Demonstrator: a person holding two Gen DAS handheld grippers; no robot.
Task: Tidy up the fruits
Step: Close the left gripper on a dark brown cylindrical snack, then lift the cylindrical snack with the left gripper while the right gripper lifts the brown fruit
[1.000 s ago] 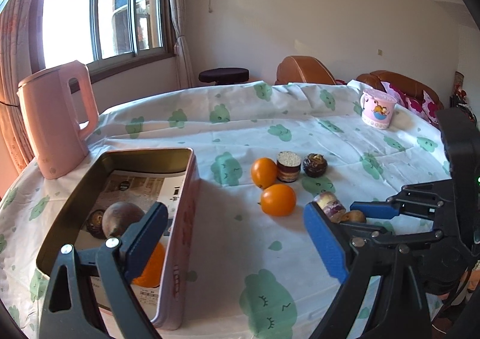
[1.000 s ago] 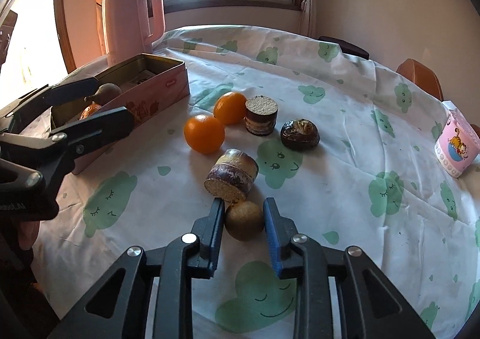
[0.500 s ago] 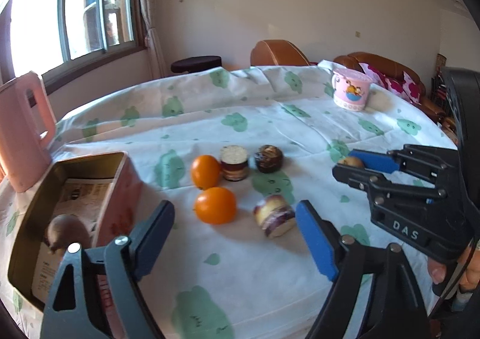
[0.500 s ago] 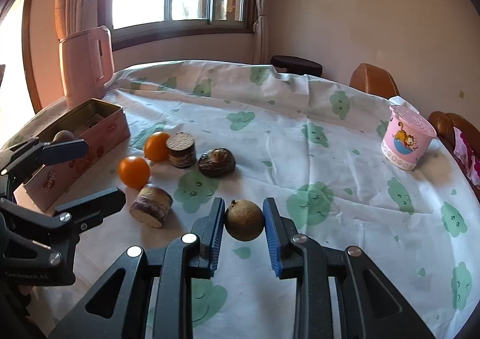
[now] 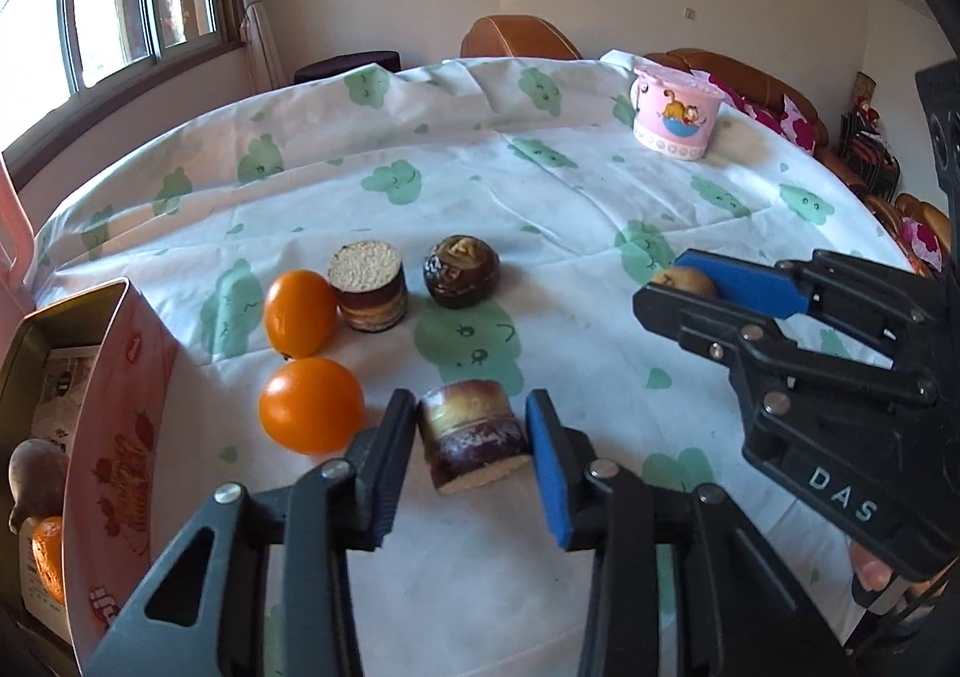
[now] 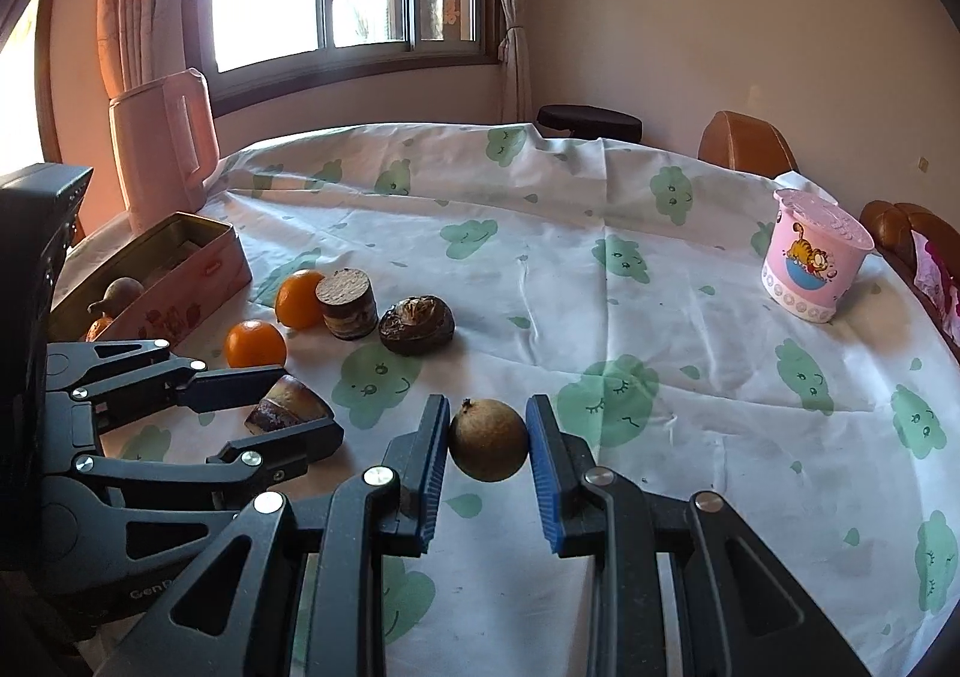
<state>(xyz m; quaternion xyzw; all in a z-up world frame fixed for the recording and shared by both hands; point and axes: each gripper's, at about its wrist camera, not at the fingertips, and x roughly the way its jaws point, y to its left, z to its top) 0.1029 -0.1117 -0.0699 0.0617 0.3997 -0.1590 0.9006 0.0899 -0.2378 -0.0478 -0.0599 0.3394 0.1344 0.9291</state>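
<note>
Two oranges [image 5: 303, 359] left loose at frame centre-left, tin [image 5: 114, 407] at lower left partly filled. Brown fruit [image 6: 488, 440] clamped in right gripper [image 6: 486, 458]. Layered cake piece [image 5: 471, 431] bracketed by left gripper [image 5: 471, 458], contact unclear.

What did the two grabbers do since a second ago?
The left gripper swung away from the pink tin and closed in around the tipped-over cake roll. The right gripper lifted the round brown fruit off the cloth and keeps holding it. The oranges stayed put.
</note>
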